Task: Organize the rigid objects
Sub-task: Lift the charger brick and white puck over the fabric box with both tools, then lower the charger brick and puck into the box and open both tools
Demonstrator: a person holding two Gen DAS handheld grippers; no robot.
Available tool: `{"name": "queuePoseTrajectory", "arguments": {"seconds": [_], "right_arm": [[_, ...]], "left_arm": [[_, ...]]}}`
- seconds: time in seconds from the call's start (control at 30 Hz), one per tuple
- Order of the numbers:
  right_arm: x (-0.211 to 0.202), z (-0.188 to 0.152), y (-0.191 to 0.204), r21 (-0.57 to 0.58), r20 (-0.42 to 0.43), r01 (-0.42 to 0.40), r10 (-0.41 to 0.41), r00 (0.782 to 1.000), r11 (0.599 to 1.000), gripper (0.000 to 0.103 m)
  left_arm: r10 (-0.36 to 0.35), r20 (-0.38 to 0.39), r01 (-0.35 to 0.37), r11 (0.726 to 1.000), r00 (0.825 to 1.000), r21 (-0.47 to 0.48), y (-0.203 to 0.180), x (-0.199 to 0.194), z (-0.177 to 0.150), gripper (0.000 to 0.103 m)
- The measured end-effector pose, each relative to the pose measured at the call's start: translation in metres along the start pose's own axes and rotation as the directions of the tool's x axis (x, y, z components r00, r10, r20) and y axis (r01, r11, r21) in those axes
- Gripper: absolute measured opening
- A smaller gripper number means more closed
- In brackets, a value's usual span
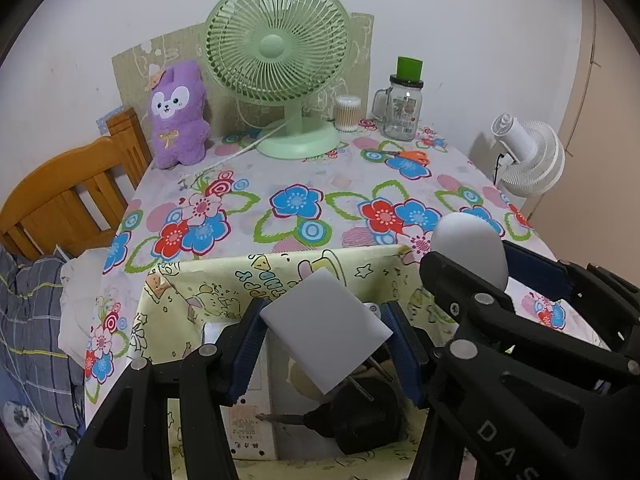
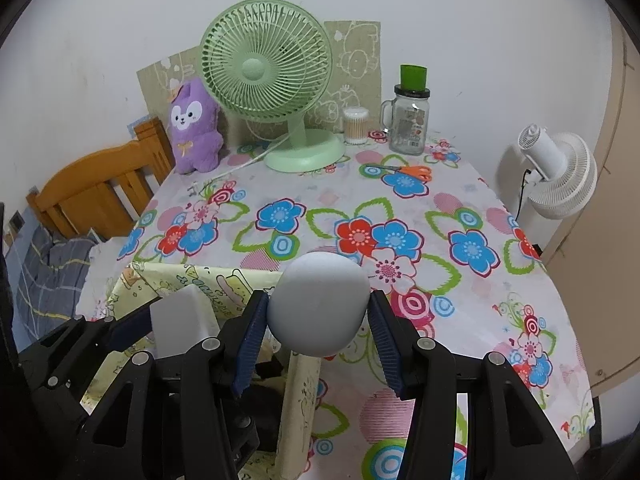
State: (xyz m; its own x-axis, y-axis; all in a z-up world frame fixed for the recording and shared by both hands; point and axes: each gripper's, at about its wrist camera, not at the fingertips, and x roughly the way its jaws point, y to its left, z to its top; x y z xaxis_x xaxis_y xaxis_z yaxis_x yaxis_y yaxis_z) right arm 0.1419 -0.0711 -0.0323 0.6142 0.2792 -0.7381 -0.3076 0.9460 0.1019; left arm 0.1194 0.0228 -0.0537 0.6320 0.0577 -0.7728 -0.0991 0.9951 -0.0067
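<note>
My left gripper is shut on a flat white block, tilted, held above a yellow cartoon-print box at the table's near edge. Inside the box lie a black drill-like tool and a white device. My right gripper is shut on a pale grey egg-shaped object, just right of the box's right wall. In the left wrist view the right gripper and its egg show at right. The white block shows at left in the right wrist view.
On the flowered tablecloth at the back stand a green desk fan, a purple plush, a cotton-swab tub and a glass jar with a green cup on it. Orange scissors lie nearby. White fan right; wooden chair left.
</note>
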Motion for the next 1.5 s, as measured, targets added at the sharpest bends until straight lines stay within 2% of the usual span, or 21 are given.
{"name": "queuePoseTrajectory", "arguments": {"seconds": [0.43, 0.6, 0.8, 0.87, 1.03, 1.5], "right_arm": [[0.022, 0.003, 0.005, -0.009, -0.033, 0.020, -0.020, 0.999, 1.000, 0.054], [0.029, 0.004, 0.008, -0.016, -0.049, 0.025, -0.026, 0.998, 1.000, 0.054], [0.028, 0.006, 0.019, -0.043, -0.046, 0.025, -0.027, 0.999, 0.999, 0.054], [0.028, 0.005, 0.023, -0.051, -0.044, 0.017, -0.019, 0.999, 0.999, 0.054], [0.027, 0.003, 0.033, -0.058, -0.043, -0.017, 0.015, 0.999, 0.998, 0.054], [0.033, -0.010, 0.056, -0.073, -0.093, -0.136, 0.129, 0.987, 0.988, 0.054]], "left_arm": [[-0.008, -0.070, 0.009, 1.000, 0.997, 0.015, 0.011, 0.032, 0.006, 0.061], [-0.021, -0.080, 0.022, 1.000, 0.997, 0.013, 0.014, 0.037, 0.006, 0.065], [-0.047, -0.064, 0.048, 0.999, 0.997, 0.017, 0.022, 0.029, 0.003, 0.085], [-0.042, -0.050, 0.044, 0.999, 0.998, 0.029, 0.024, 0.023, 0.001, 0.090], [-0.026, -0.023, 0.027, 0.998, 0.999, 0.053, 0.030, 0.012, -0.005, 0.094], [0.022, 0.010, -0.023, 0.996, 1.000, 0.083, 0.040, -0.007, -0.023, 0.099]]}}
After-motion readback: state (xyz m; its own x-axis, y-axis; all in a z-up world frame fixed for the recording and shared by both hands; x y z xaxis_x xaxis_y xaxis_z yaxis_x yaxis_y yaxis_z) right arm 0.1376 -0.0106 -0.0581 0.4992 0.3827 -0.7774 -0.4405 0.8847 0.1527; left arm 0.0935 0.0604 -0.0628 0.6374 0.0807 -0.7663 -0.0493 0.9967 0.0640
